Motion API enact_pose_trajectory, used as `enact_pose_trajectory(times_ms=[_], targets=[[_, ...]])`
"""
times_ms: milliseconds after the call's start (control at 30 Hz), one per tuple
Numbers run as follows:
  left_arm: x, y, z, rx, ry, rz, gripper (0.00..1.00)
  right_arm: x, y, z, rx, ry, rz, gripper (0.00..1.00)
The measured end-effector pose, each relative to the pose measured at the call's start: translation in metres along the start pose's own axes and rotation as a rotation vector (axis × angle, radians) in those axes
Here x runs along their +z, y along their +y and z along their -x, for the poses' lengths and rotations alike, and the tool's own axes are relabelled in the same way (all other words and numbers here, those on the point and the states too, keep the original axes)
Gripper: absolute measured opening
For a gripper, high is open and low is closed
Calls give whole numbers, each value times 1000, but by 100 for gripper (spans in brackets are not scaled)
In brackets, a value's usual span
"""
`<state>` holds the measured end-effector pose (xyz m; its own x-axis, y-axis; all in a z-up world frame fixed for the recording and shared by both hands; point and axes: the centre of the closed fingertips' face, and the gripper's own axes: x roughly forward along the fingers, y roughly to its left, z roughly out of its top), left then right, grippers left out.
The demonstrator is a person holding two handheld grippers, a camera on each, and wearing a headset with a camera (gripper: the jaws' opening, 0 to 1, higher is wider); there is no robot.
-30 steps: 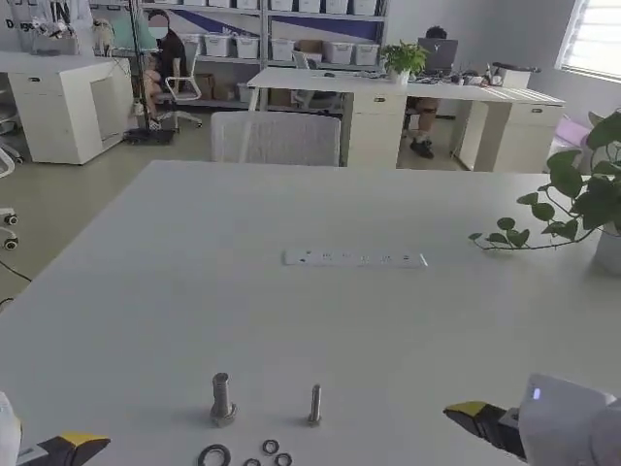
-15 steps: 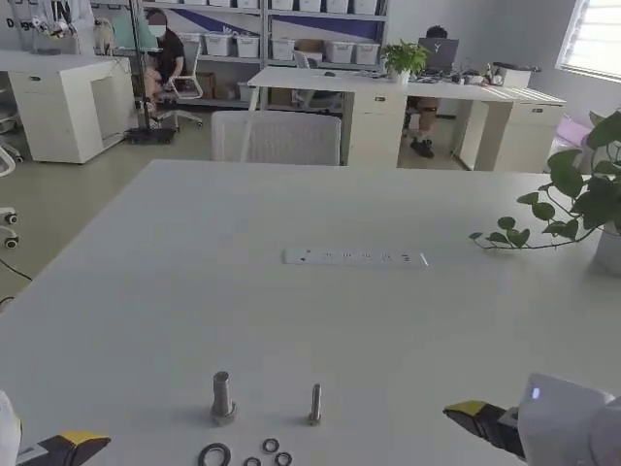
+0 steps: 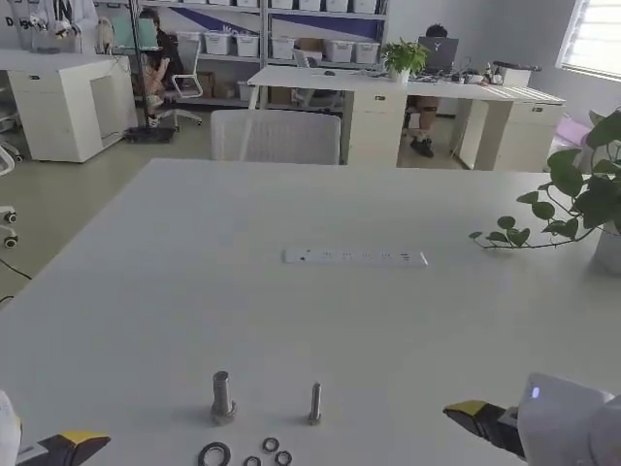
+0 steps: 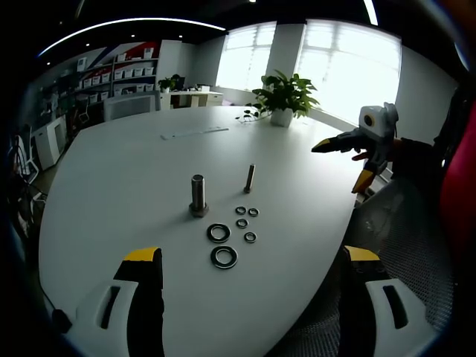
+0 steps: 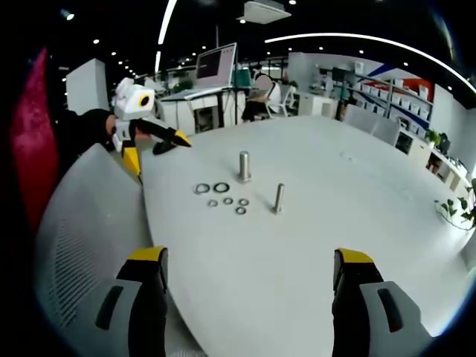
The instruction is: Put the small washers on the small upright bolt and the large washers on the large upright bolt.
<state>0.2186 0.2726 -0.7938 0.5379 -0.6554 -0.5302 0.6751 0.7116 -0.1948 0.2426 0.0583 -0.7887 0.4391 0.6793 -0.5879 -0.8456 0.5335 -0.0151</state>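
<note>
The left tongs (image 4: 251, 254) are open, their two yellow-tipped jaws spread wide with nothing between them. The right tongs (image 5: 249, 256) are also open and empty, jaws well apart. In the head view the left tongs sit over the near left part of the bench (image 3: 320, 320), by its near edge, and the right tongs over the near right part. Their tips point inward toward each other. Both are well apart from the hardware.

Between the two tongs, close to the near edge of the bench, two bolts stand upright. The large bolt (image 3: 222, 398) stands on its hex head on the left. The small bolt (image 3: 315, 404) is near it on the right, not touching it.

All the washers lie flat on the bench between the bolts and the near edge. The two large washers (image 4: 219, 233) lie one behind the other on the near side of the large bolt, close together. Four small washers (image 4: 242, 223) form a loose cluster on the near side of the small bolt, just beside the large washers.

Farther out, a white power strip (image 3: 355, 258) lies flat around the middle of the bench, parallel to the near edge. A potted plant (image 3: 582, 194) stands at the right edge, its stems trailing over the surface. A pale chair (image 3: 277, 138) is pushed up to the far edge. In the gripper views a grey mesh seat back (image 5: 82, 223) sits at the near edge.
</note>
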Motion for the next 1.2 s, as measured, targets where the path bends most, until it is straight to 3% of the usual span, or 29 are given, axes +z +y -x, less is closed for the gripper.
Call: enact_pose_trajectory(times_ms=[1200], targets=[[3,-2,-1,-3,-4,-5,100,-1,1,2,4,19,20,92]])
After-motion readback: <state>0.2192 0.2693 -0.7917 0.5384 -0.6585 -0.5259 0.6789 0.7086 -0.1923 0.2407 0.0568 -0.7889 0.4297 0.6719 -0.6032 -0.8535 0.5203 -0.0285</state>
